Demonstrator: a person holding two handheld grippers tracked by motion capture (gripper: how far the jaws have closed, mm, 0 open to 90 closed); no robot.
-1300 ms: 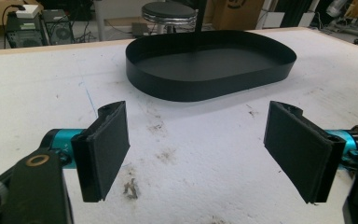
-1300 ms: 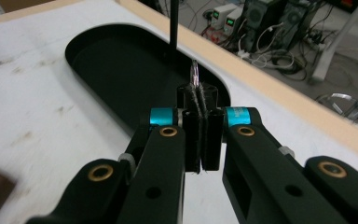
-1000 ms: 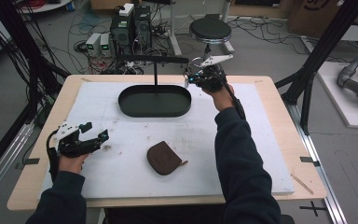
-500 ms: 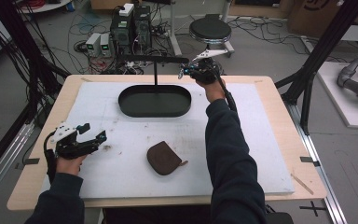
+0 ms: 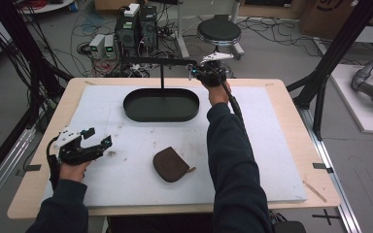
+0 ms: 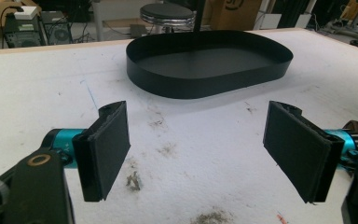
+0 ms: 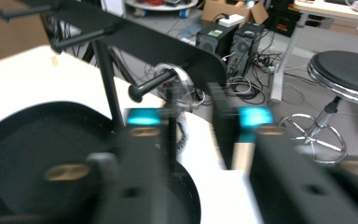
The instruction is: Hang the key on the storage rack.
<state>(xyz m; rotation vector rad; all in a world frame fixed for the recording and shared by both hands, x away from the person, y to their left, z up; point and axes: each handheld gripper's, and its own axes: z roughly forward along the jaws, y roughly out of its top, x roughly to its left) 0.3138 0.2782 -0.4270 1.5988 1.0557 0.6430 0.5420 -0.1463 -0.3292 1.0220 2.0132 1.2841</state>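
Observation:
A black oval tray point(image 5: 161, 116) stands at the back of the white mat, and a post rises from it with a horizontal bar point(image 5: 158, 60) that carries pegs. My right gripper point(image 5: 193, 72) is raised at the bar's right end. In the right gripper view its blurred jaws point(image 7: 193, 116) stand a little apart just below a peg point(image 7: 151, 84). A silver ring point(image 7: 182, 79) hangs there, partly behind the left jaw. My left gripper point(image 5: 94, 138) rests low at the mat's left, wide open and empty point(image 6: 198, 149), facing the tray point(image 6: 205, 86). A brown pouch point(image 5: 171, 164) lies mid-mat.
The right forearm stretches across the mat from the front edge to the bar. Behind the table are a round stool point(image 5: 219, 31), computer cases point(image 5: 136, 24) and loose cables on the floor. Black frame posts stand at both sides of the table.
My right gripper has moved left and farther back, up to the right end of the bar. The left gripper and the pouch have stayed put.

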